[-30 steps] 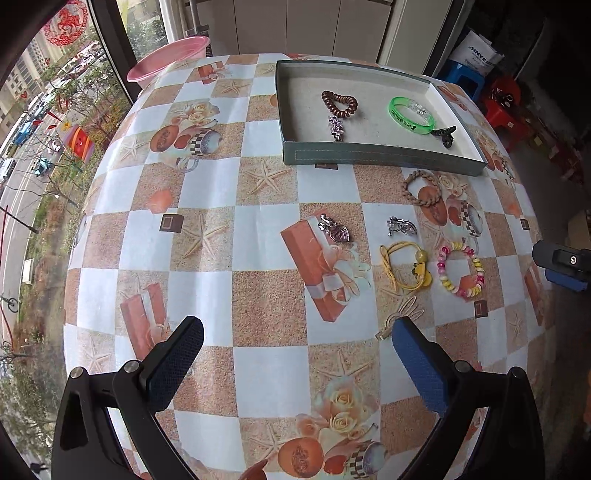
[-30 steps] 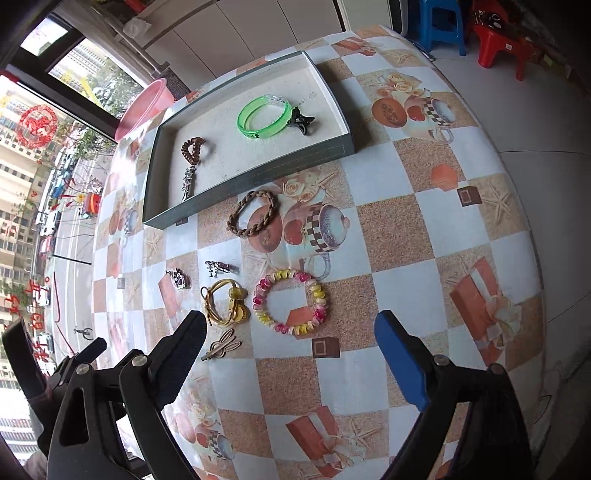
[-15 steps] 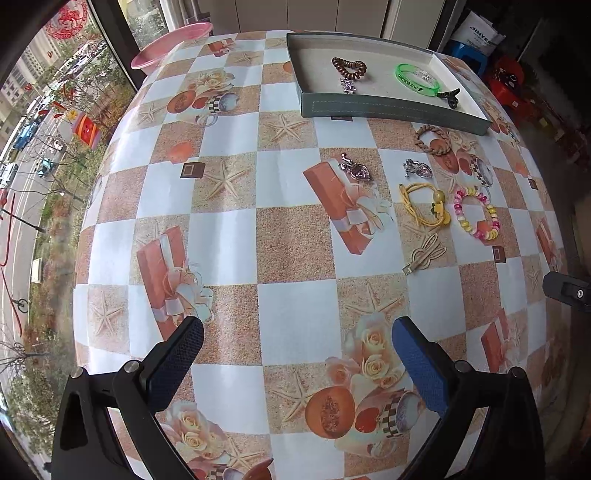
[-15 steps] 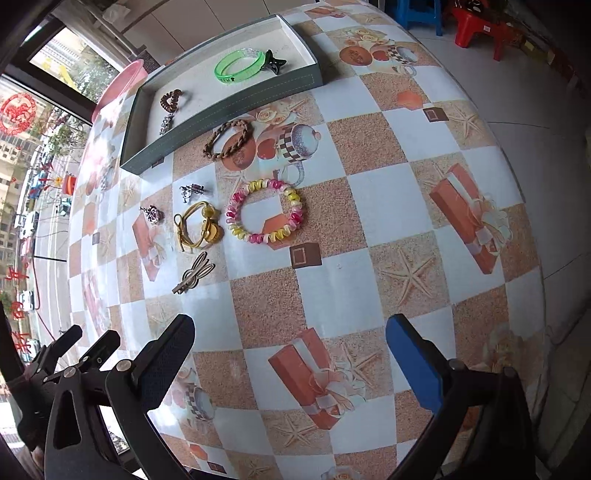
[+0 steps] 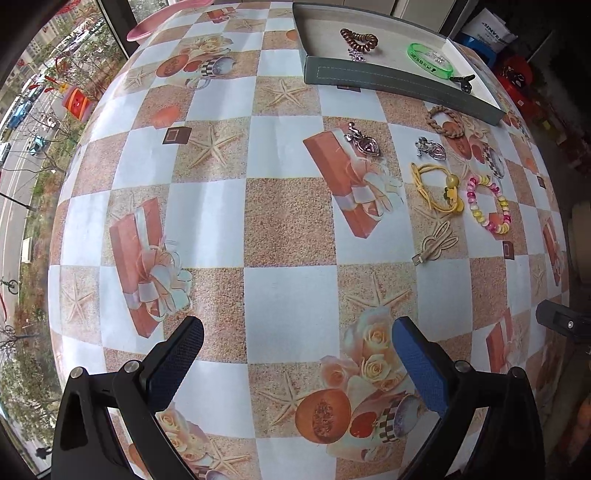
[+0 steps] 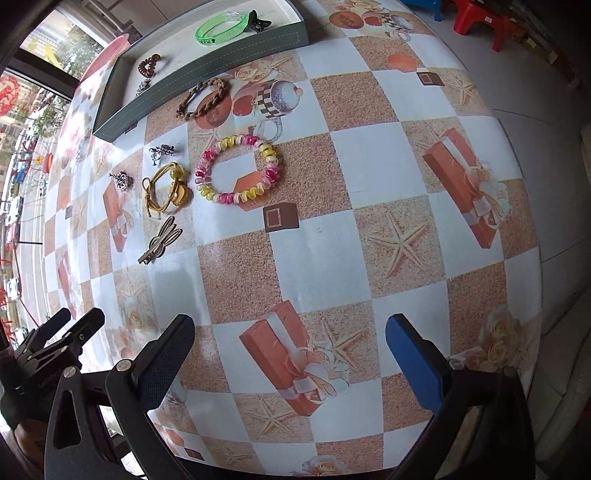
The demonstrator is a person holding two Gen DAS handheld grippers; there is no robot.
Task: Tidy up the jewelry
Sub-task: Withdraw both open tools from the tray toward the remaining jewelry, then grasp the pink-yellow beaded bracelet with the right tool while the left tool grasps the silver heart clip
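Loose jewelry lies on the checked tablecloth: a pink-and-yellow bead bracelet, a yellow cord band, a tan rabbit clip, two silver pendants and a braided brown ring. The grey tray holds a green bangle, a brown coil tie and a black clip. My left gripper hangs open over bare cloth, well short of the items. My right gripper is open too, empty, near the table's front.
A pink basin sits at the table's far left edge by the window. Red and blue stools stand on the floor beyond the table's right side. The left tool's body shows at the right wrist view's lower left.
Both grippers have pulled back toward the near edge of the table, so the jewelry and tray sit farther up in both views. Both stay open and empty.
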